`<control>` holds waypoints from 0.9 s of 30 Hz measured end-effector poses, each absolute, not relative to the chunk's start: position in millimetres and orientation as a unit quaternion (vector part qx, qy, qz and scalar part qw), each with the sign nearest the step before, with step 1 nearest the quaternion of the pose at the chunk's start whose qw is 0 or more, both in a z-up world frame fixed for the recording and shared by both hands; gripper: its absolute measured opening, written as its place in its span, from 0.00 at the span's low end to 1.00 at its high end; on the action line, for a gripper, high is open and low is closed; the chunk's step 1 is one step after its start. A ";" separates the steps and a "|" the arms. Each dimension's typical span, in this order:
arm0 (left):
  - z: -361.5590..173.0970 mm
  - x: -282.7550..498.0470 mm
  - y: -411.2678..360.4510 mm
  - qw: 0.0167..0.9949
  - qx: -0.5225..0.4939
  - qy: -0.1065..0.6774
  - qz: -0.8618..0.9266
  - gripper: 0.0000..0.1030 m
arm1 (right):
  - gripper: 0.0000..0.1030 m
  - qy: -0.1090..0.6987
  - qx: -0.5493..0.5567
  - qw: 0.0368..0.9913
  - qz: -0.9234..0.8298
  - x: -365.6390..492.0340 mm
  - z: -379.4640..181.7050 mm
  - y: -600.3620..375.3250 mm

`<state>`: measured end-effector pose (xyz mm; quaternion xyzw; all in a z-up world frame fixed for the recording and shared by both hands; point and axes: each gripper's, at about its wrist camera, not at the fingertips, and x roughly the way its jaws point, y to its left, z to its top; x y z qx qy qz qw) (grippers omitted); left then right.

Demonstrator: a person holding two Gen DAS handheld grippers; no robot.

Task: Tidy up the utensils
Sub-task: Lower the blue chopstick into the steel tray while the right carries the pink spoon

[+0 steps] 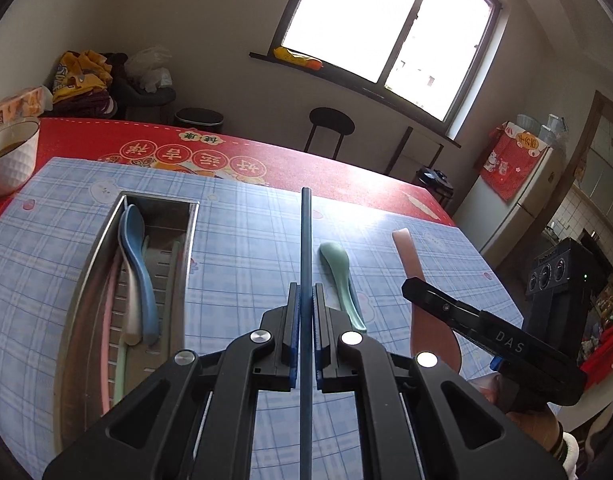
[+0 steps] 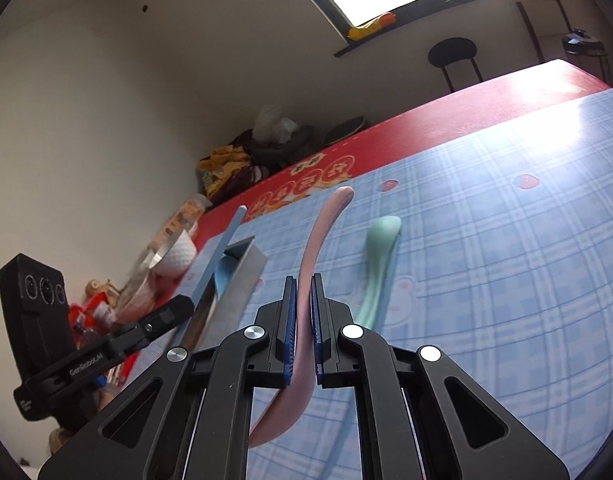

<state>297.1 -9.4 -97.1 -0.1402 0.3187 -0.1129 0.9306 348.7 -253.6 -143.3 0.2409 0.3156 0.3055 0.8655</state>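
My left gripper (image 1: 305, 294) is shut on a thin blue chopstick (image 1: 305, 240) that sticks out ahead above the table. The right gripper (image 2: 304, 286) is shut on a pink spoon (image 2: 322, 232), held off the cloth with its handle pointing away. From the left wrist view the right gripper (image 1: 416, 286) and the pink spoon (image 1: 410, 256) hang to the right. A mint green spoon (image 1: 340, 280) lies on the blue checked cloth (image 1: 246, 248) between both grippers, also the green spoon (image 2: 380, 256) in the right wrist view. A steel utensil tray (image 1: 106, 248) at the left holds a blue spoon (image 1: 136, 264) and pale utensils.
A white bowl (image 1: 10, 160) stands at the far left edge on the red tablecloth (image 1: 266, 152). A black stool (image 1: 330, 128) and a bin (image 1: 198, 120) stand beyond the table, with a fridge (image 1: 518, 184) at the right. Bowls and packets (image 2: 154, 276) crowd the tray's far side.
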 end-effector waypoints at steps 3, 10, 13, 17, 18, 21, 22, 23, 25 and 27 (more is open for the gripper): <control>-90.7 290.1 17.4 0.930 -0.145 0.322 -0.097 0.06 | 0.07 0.310 0.256 0.853 0.332 350.8 -138.5 -222.9; -96.6 292.2 72.1 0.920 -0.181 0.342 -0.058 0.06 | 0.07 0.299 0.247 0.850 0.357 354.2 -127.6 -158.8; -105.8 296.4 75.6 0.914 -0.183 0.358 -0.054 0.06 | 0.07 0.292 0.243 0.847 0.373 352.7 -133.5 -147.6; -120.8 306.5 69.1 0.906 -0.182 0.377 -0.055 0.06 | 0.07 0.310 0.230 0.851 0.355 355.3 -151.8 -148.7; -124.8 309.2 67.4 0.904 -0.184 0.382 -0.056 0.06 | 0.07 0.314 0.235 0.850 0.351 357.2 -155.9 -152.5; -133.2 317.5 66.6 0.900 -0.185 0.392 -0.053 0.06 | 0.07 0.317 0.248 0.847 0.348 359.7 -160.7 -159.6; -135.6 319.8 66.1 0.899 -0.184 0.395 -0.051 0.06 | 0.07 0.316 0.248 0.846 0.350 359.4 -160.4 -159.5; -137.9 321.9 66.0 0.897 -0.184 0.399 -0.049 0.06 | 0.07 0.315 0.245 0.847 0.351 358.7 -159.7 -158.6; -140.7 325.3 64.9 0.895 -0.183 0.404 -0.046 0.06 | 0.07 0.317 0.238 0.850 0.348 358.3 -158.6 -158.1; -141.8 326.9 63.7 0.895 -0.178 0.406 -0.043 0.06 | 0.07 0.323 0.236 0.851 0.339 360.0 -158.3 -161.4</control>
